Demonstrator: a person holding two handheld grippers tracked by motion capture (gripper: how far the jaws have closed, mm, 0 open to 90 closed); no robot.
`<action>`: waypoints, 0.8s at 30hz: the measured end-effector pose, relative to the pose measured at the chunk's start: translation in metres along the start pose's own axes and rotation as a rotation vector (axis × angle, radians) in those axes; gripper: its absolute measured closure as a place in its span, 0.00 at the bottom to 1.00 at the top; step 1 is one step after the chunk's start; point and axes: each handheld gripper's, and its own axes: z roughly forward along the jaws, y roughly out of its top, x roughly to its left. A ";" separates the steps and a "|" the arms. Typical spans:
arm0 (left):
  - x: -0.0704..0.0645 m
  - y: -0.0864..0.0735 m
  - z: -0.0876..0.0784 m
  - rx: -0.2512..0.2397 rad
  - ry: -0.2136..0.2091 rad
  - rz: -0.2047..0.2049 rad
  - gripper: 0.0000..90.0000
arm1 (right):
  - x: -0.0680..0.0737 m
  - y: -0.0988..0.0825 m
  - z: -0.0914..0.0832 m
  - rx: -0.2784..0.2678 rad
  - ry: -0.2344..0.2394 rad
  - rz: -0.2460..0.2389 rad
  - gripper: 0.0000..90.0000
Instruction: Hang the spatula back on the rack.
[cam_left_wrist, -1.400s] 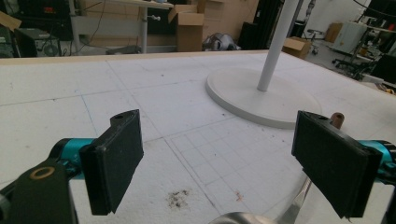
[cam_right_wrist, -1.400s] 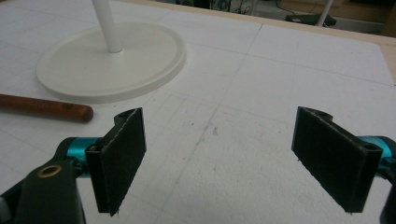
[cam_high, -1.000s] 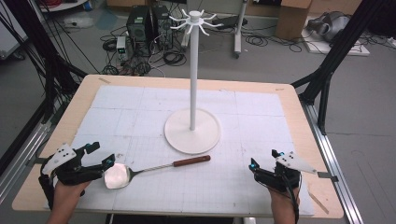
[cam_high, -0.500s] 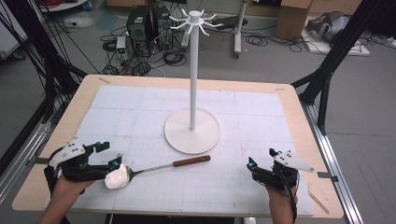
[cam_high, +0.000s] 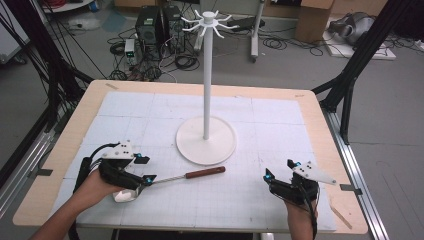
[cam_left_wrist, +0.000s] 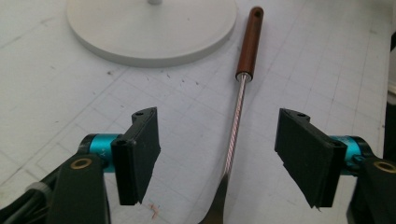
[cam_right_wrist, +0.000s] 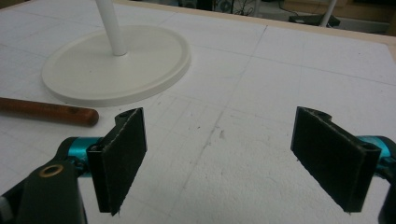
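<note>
1. At the table's near-left corner, the left gripper (cam_high: 145, 170) hangs over the bowl end of a spoon (cam_high: 165, 180), held by the person's left hand (cam_high: 95, 187).
2. Its jaws have just been closing; they stand fairly wide with the spoon's thin metal shaft (cam_left_wrist: 236, 126) running between them, nearer the jaw on the right in the left gripper view, and the pads do not press on it.
3. Lying flat on the white gridded mat (cam_high: 280, 125), the spoon points its brown wooden handle (cam_high: 205, 173) toward the right, its tip just beside the round base of the white stand (cam_high: 206, 140).
4. That stand rises upright at the mat's middle, hooks fanned at its top.
5. Near the table's right front, the right gripper (cam_high: 267, 176) rests low in the right hand (cam_high: 300, 217), its jaws wide apart over bare mat, well apart from the handle.
</note>
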 end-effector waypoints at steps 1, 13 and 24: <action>0.000 0.003 0.006 0.032 -0.007 0.000 0.38 | 0.001 0.000 0.000 0.002 0.001 0.003 0.19; 0.001 0.015 0.042 0.205 -0.120 0.065 0.58 | 0.000 0.000 0.000 0.002 0.000 0.001 0.19; 0.001 0.011 0.055 0.275 -0.131 0.079 0.68 | 0.001 0.000 0.000 0.004 0.002 0.007 0.19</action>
